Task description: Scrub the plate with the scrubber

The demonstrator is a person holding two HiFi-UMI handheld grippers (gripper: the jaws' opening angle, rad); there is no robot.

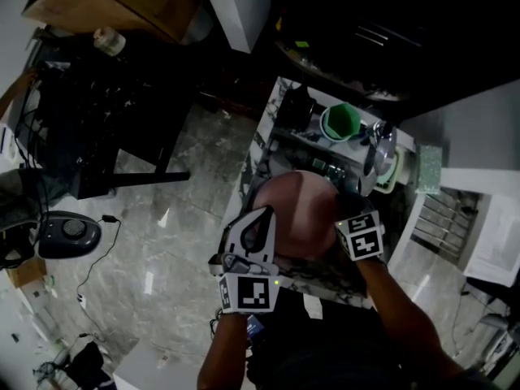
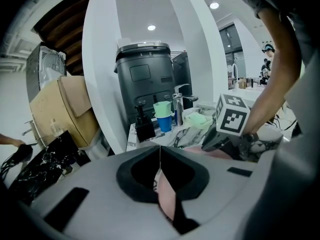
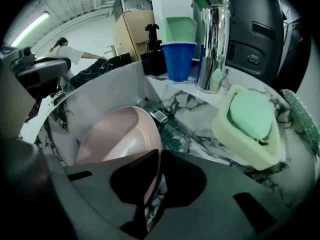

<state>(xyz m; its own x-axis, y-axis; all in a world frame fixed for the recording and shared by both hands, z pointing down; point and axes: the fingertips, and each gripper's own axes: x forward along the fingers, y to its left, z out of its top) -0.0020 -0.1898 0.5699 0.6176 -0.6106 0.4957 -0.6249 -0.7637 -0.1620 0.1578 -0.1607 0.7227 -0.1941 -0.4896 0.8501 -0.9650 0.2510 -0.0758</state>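
Plate: the round pale pink plate (image 1: 296, 214) hangs tilted over the sink basin, carried between your two tongs; its hollow face shows in the right gripper view (image 3: 120, 139).
Left gripper: your left gripper (image 1: 264, 218) is clenched on the plate's left rim; in its own view the jaws (image 2: 160, 154) meet at the tips with the pink edge (image 2: 167, 194) pinched just behind them.
Right gripper: your right gripper (image 1: 341, 222) is clamped on the opposite rim; its jaws (image 3: 159, 156) are drawn together around the plate's edge.
Scrubber: the speckled pale green scrubber pad (image 3: 302, 119) lies on the counter at the far right (image 1: 429, 167), just beside the soap dish and well apart from both tongs; you hold nothing but the plate.
Soap: a pale green bar of soap (image 3: 250, 111) rests in a cream soap dish (image 3: 235, 139) on the white marble counter (image 3: 200, 96).
Behind the sink: a blue plastic cup (image 3: 179, 59) with a green cup (image 3: 181, 30) nested in it stands between a black pump bottle (image 3: 152, 49) and the chrome tap (image 3: 212, 49).
In the basin: a clear plastic bottle (image 3: 167, 126) lies on its side beside the plate.
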